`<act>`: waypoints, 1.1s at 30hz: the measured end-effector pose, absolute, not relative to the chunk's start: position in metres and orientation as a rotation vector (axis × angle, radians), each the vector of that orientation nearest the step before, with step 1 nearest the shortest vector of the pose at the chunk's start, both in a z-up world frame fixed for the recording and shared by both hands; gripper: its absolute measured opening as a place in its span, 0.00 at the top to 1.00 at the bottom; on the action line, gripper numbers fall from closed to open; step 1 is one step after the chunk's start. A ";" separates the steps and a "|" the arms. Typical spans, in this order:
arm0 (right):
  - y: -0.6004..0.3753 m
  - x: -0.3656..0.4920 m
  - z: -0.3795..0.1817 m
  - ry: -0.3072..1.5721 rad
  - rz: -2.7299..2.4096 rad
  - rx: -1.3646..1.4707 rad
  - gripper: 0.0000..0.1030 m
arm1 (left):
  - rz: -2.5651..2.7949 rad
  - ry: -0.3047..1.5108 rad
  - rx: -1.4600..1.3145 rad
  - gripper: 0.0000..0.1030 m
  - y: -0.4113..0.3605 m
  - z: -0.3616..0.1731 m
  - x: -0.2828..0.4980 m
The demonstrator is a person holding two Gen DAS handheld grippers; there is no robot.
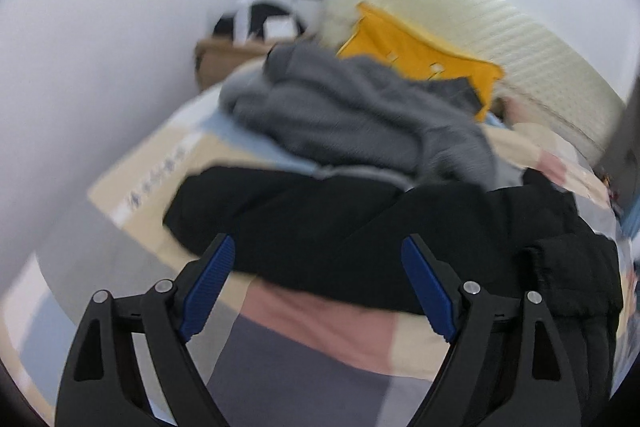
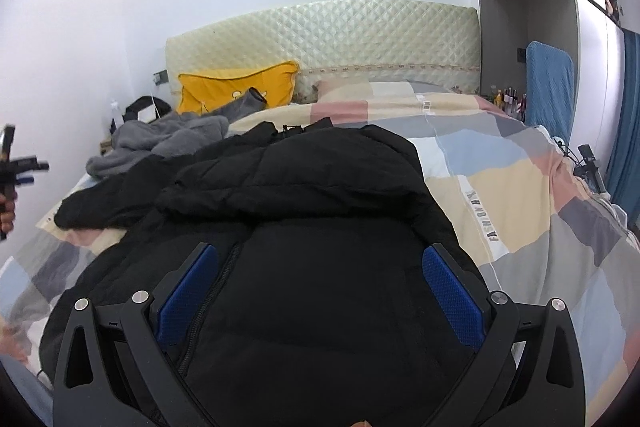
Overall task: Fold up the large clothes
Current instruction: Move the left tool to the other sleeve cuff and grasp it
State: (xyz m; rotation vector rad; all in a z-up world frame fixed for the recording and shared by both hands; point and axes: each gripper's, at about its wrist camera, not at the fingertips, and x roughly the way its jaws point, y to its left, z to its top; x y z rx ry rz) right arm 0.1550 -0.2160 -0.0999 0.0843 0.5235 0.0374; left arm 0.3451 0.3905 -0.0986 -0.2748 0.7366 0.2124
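Observation:
A large black padded jacket [image 2: 312, 227] with a hood lies spread on the bed, one sleeve stretched to the left. In the left wrist view the jacket's sleeve [image 1: 320, 227] lies just ahead of my left gripper [image 1: 320, 251], which is open and empty above the quilt. My right gripper [image 2: 320, 259] is open and empty, hovering over the jacket's body beside the zipper [image 2: 216, 291]. The left gripper also shows at the left edge of the right wrist view [image 2: 16, 167], held in a hand.
A grey fleece garment [image 1: 352, 111] is heaped behind the jacket, with a yellow pillow [image 2: 240, 87] against the quilted headboard [image 2: 340, 35]. The bed has a patchwork quilt [image 2: 520, 195]. A blue chair [image 2: 548, 87] and a grey wardrobe stand at the right.

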 end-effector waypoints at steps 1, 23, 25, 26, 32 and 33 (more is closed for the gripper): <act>-0.212 0.158 -0.101 0.529 0.025 0.075 0.01 | 0.220 0.747 -0.317 0.17 0.403 -0.112 0.349; -0.174 0.203 -0.120 0.655 -0.079 0.055 0.01 | 0.329 0.756 -0.789 0.21 0.544 -0.252 0.416; -0.175 0.203 -0.119 0.656 -0.060 0.075 0.01 | 0.336 0.775 -0.773 0.25 0.541 -0.255 0.427; -0.175 0.202 -0.118 0.653 -0.057 0.084 0.01 | 0.339 0.780 -0.778 0.33 0.541 -0.257 0.430; -0.183 0.198 -0.109 0.639 -0.056 0.105 0.01 | 0.384 0.767 -0.798 0.81 0.539 -0.245 0.422; -0.184 0.197 -0.108 0.638 -0.057 0.104 0.01 | 0.402 0.760 -0.775 0.87 0.536 -0.235 0.419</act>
